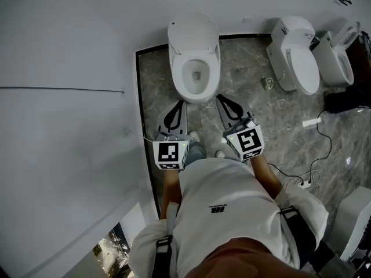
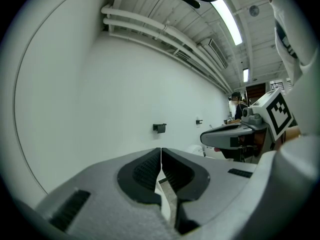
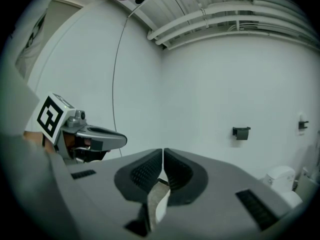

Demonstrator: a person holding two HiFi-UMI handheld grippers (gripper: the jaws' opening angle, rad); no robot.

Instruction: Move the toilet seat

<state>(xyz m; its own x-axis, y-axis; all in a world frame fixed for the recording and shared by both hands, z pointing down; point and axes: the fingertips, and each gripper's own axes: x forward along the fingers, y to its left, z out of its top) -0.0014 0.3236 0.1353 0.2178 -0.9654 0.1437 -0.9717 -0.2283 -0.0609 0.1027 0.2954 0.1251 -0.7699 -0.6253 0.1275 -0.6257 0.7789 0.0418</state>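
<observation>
– White wall (image 1: pixel 69 51) fills everything left of the left gripper (image 1: pixel 178 104). What is that gripper doing?

– Its jaws are pressed together with nothing between them. In its own view the dark pads meet in one thin line. It points nearly level, out over the grey marble floor (image 1: pixel 156 80).

– And the seat (image 1: pixel 177 74)?

– It lies flat on the bowl of the toilet (image 1: pixel 197 94), just ahead of both grippers and between the lines they point along. The lid (image 1: pixel 194 30) stands raised behind it, against the far wall. The left gripper's tip sits near the bowl's front left edge, and I cannot tell whether it touches.

– The right gripper (image 1: pixel 222 99)?

– Closed as well and empty. Its view shows the pads shut on each other, with only bare wall and a small dark holder (image 3: pixel 241 132) beyond them. Its tip is close beside the bowl's front right edge, and contact there is unclear too.

– So the two flank the bowl?

– Yes, one on each side of its front, both apart from the seat's ring as far as the head view shows.

– Anything right of the right gripper?

– A second toilet (image 1: pixel 295 59) with its lid down, then a third toilet (image 1: pixel 339 57) beside it. Both are well apart from the gripper. A dark cable (image 1: pixel 320 138) trails across the floor nearer the person.
</observation>
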